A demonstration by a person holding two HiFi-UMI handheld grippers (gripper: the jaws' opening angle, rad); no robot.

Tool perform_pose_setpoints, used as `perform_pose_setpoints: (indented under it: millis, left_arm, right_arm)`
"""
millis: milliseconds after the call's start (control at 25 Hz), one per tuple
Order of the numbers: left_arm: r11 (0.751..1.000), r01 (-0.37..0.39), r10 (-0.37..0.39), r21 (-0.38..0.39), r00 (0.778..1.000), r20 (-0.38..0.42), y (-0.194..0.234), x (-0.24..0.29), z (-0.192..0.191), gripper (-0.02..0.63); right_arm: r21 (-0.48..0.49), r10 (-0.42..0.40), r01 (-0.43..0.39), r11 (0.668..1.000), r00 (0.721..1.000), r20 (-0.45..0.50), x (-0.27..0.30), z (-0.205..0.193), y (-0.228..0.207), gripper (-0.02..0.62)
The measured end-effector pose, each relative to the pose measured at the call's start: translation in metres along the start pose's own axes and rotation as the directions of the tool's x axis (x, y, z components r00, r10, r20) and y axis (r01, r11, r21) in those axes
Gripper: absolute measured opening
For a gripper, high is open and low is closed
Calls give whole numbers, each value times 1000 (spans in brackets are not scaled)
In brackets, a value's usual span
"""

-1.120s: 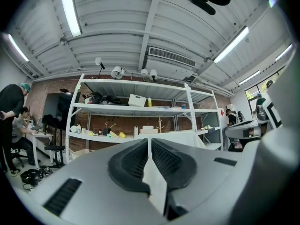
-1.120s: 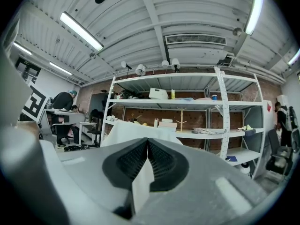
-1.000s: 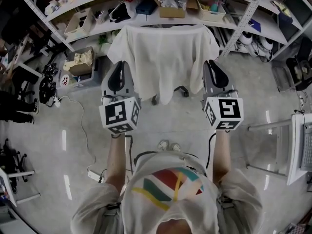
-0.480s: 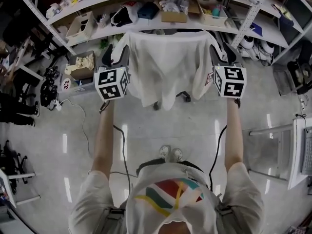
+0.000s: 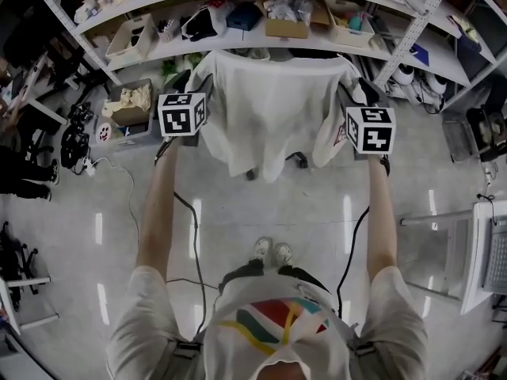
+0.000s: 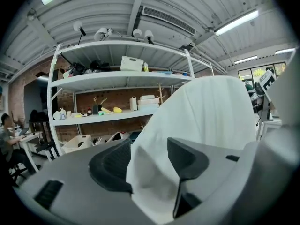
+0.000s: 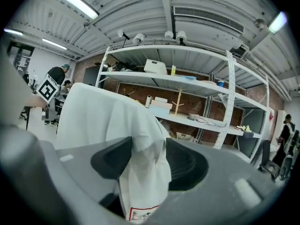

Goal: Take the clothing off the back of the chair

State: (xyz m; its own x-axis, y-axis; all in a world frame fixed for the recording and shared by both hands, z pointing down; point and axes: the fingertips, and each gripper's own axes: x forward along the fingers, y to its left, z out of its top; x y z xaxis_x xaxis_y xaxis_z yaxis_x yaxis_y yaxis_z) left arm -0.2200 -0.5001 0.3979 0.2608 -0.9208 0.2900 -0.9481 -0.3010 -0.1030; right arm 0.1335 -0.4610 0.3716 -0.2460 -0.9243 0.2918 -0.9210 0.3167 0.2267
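Observation:
A white garment (image 5: 269,109) hangs over the back of a wheeled chair (image 5: 299,159) in front of the shelves. My left gripper (image 5: 188,84) is at its left shoulder and my right gripper (image 5: 358,90) at its right shoulder. In the left gripper view the jaws (image 6: 150,146) stand wide with a fold of the white cloth (image 6: 206,111) between them. The right gripper (image 7: 149,146) also stands wide, and the cloth (image 7: 98,116) with a red-edged label hangs down between its pads. Both pairs of jaws have just been opening, with cloth between them.
Long metal shelves (image 5: 285,24) full of boxes and bins run behind the chair. A cardboard box (image 5: 131,101) and cables (image 5: 119,172) lie on the floor at left. A white frame (image 5: 483,244) stands at right. Someone sits at a desk (image 6: 7,135) far left.
Both arms have stretched out toward the chair. The grippers have gone from in front of the garment to its two upper corners, and the cloth now lies between their jaws.

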Motion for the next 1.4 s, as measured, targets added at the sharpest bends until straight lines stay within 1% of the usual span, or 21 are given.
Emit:
perform_pose_setpoints:
  millis: [120, 280, 360, 400, 480, 520, 560, 600, 680, 840, 1040, 1240, 1400]
  left_arm:
    - [1000, 16, -16, -19, 1000, -19, 1, 9, -6, 232]
    - [998, 53, -54, -13, 997, -52, -4, 18, -3, 232]
    - [998, 54, -55, -14, 997, -60, -3, 21, -3, 229]
    - [999, 49, -49, -7, 997, -62, -2, 22, -3, 203]
    - [999, 32, -30, 31, 997, -76, -4, 23, -4, 105]
    - [998, 21, -16, 59, 996, -85, -6, 24, -5, 57]
    - [996, 7, 1, 87, 996, -91, -8, 25, -4, 33]
    - [994, -8, 19, 109, 995, -94, -9, 27, -4, 25]
    - [992, -37, 48, 120, 995, -92, -10, 27, -3, 18]
    - [993, -84, 90, 85, 993, -72, -5, 22, -3, 17]
    - [992, -113, 114, 49, 993, -29, 4, 13, -2, 14]
    - [990, -131, 133, 53, 990, -38, 8, 5, -1, 14]
    - [984, -165, 165, 73, 986, 7, 9, -8, 10, 12]
  right_arm:
    - [9, -7, 7, 1000, 1000, -9, 6, -1, 1, 224]
    - [54, 5, -2, 999, 998, -61, 15, -13, 3, 224]
    - [68, 12, -7, 998, 997, -74, 18, -18, 5, 210]
    - [69, 15, -9, 998, 997, -76, 19, -19, 7, 195]
    - [64, 16, -11, 998, 996, -82, 20, -20, 9, 147]
    - [60, 13, -8, 998, 996, -87, 21, -20, 9, 108]
    - [52, 6, -1, 999, 996, -91, 21, -19, 8, 72]
    - [39, -6, 10, 999, 996, -94, 20, -19, 6, 37]
    - [10, -34, 36, 999, 995, -98, 19, -19, 4, 14]
    - [-1, -70, 70, 998, 992, -101, 15, -19, 0, 11]
    - [-5, -88, 88, 996, 991, -98, 16, -20, -2, 9]
    - [-13, -102, 102, 995, 990, -92, 15, -20, -4, 9]
    - [18, -142, 143, 990, 988, -55, 5, -12, -17, 8]
